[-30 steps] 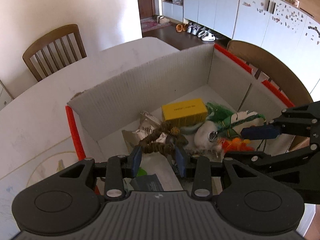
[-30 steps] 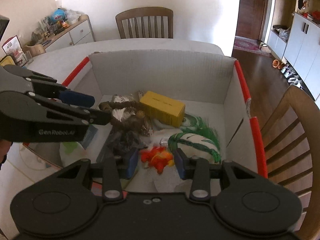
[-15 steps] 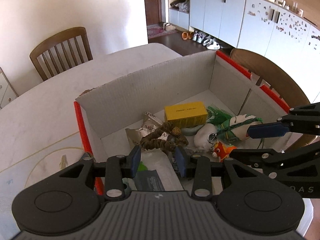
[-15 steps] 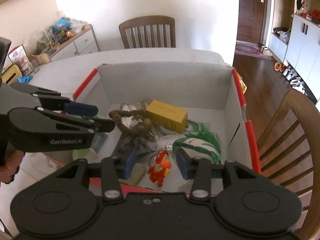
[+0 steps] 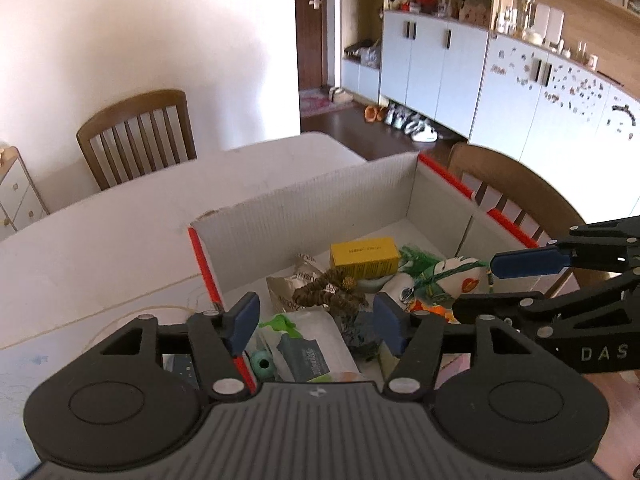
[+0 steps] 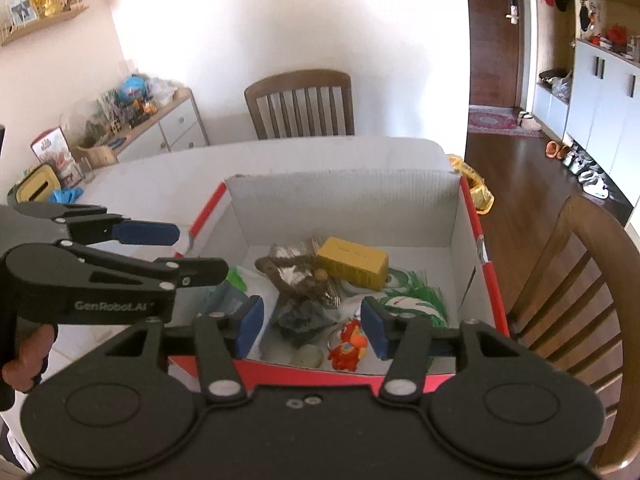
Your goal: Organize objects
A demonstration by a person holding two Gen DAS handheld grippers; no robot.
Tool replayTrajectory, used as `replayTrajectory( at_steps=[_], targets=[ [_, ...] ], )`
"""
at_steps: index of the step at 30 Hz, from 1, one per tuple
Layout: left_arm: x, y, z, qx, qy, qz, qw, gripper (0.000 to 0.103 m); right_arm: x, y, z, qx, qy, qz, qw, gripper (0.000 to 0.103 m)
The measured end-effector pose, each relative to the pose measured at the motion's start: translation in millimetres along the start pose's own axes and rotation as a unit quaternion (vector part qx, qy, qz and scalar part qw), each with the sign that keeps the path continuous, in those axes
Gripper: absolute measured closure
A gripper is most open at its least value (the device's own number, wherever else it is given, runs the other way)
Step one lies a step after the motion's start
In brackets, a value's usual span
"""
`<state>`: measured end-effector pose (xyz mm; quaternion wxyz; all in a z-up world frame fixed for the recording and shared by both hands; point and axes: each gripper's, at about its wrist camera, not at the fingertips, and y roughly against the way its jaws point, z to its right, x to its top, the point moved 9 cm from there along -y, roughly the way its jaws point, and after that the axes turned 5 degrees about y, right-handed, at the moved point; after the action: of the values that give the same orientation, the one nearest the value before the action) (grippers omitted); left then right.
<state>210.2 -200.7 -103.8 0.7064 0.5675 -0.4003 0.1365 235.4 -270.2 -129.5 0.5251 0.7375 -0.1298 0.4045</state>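
Observation:
A white cardboard box [image 5: 304,216] with red edges stands on the table. In it lie a yellow carton [image 5: 364,256], a brown twisted bundle [image 5: 328,296], a green-and-white plush [image 5: 452,276] and an orange toy figure [image 6: 348,346]. My left gripper [image 5: 316,324] hovers over the box's near left corner, its jaws opening with nothing between the pads. My right gripper [image 6: 312,328] hangs above the near edge of the box [image 6: 344,208], jaws opening too and empty. The orange toy lies below it. Each gripper shows sideways in the other's view.
The white table [image 5: 120,240] stretches left of and behind the box. Wooden chairs stand at the far side [image 6: 300,106] and close by the box's right wall [image 6: 580,280]. A cluttered sideboard [image 6: 160,128] lines the left wall. A hand [image 6: 28,354] holds the left gripper.
Both grippers have risen and drawn back from the box's contents while their jaws widened. The brown bundle and the orange toy, earlier between the pads, now lie free in the box.

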Motion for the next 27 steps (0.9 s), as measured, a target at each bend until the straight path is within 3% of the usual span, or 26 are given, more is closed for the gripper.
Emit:
replayTrajectory(
  at_steps=[8, 21, 27],
  targets=[
    [-0.1, 32.7, -11.7, -0.013, 0.007, 0.029, 0.9995, 0.026, 4.4, 21.2, -17.5, -0.008, -0.021, 0.033, 0.999, 0.039],
    [-8.5, 62.9, -27.9, -0.027, 0.025, 0.041, 0.9985, 0.008, 4.1, 52.5, -40.4, -0.026, -0.060, 0.086, 0.994, 0.009],
    [-9.2, 77.5, -33.4, -0.036, 0.022, 0.062, 0.9972, 0.000, 1.3, 60.2, -53.3, -0.034, -0.065, 0.101, 0.992, 0.001]
  ],
)
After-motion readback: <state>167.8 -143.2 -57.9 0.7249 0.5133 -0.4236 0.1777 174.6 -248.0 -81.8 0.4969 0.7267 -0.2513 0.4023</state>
